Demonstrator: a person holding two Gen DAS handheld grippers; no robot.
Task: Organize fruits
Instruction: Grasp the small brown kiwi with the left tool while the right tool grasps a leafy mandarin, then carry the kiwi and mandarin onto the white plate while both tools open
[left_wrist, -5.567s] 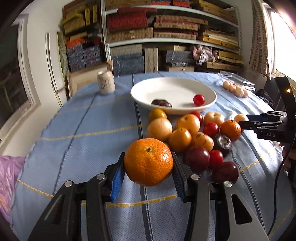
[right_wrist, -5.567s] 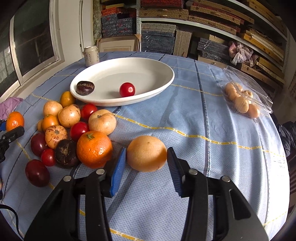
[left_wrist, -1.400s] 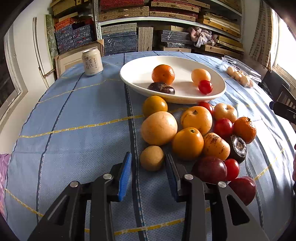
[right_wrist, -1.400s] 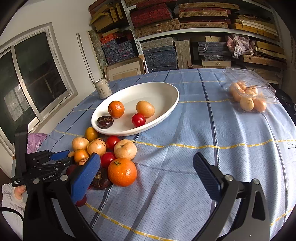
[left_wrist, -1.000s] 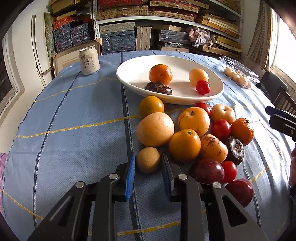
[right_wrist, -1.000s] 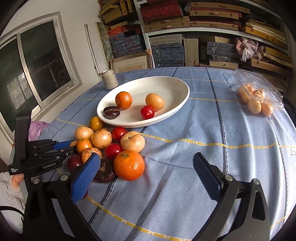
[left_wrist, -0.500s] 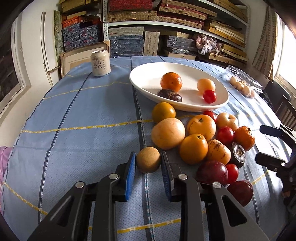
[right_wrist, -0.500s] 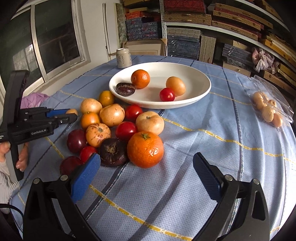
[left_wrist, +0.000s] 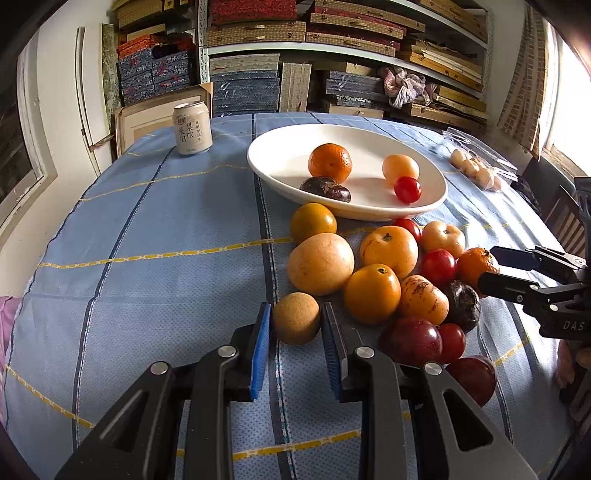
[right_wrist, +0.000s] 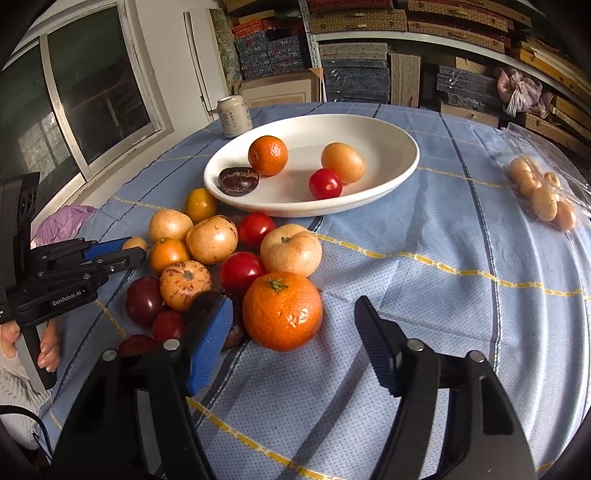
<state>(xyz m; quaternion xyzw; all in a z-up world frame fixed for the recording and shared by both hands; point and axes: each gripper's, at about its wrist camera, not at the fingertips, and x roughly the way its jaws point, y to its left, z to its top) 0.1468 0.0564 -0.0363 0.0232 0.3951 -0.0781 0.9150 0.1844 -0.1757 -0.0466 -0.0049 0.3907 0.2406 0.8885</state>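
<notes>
The table (left_wrist: 155, 229) w/ its blue striped cloth fills both views, spreading out ahead of both grippers. Shelves (left_wrist: 332, 48) packed w/ boxes stand far behind it.

The white plate (right_wrist: 388, 147) sits past the fruit pile, straight ahead of the right gripper (right_wrist: 291, 328) and ahead and a bit right of the left gripper (left_wrist: 297, 323). In the plate: a small orange (right_wrist: 267, 155), a tan fruit (right_wrist: 342, 162), a red tomato (right_wrist: 325, 183) and a dark wrinkly fruit (right_wrist: 238, 180).

The fruit pile (left_wrist: 391, 273) lies on the cloth btw the plate and the grippers, just right of the left gripper.

The right gripper's jaws are closing. The big orange (right_wrist: 282, 311) sits btw them, near the blue pad on the left side. The pad on the other side is still apart from it, so no squeeze yet.

The left gripper is clenched on a little brown fruit (left_wrist: 295, 318). Both pads press its sides, and it looks to be on the cloth at the near left edge of the pile.

A drink can (left_wrist: 192, 127) stands far ahead and left of the left gripper. A clear box of small tan fruits (right_wrist: 543, 195) lies far right of the right gripper.

A hand (right_wrist: 44, 343) holds the left gripper's handle, low at the left of the right view.
</notes>
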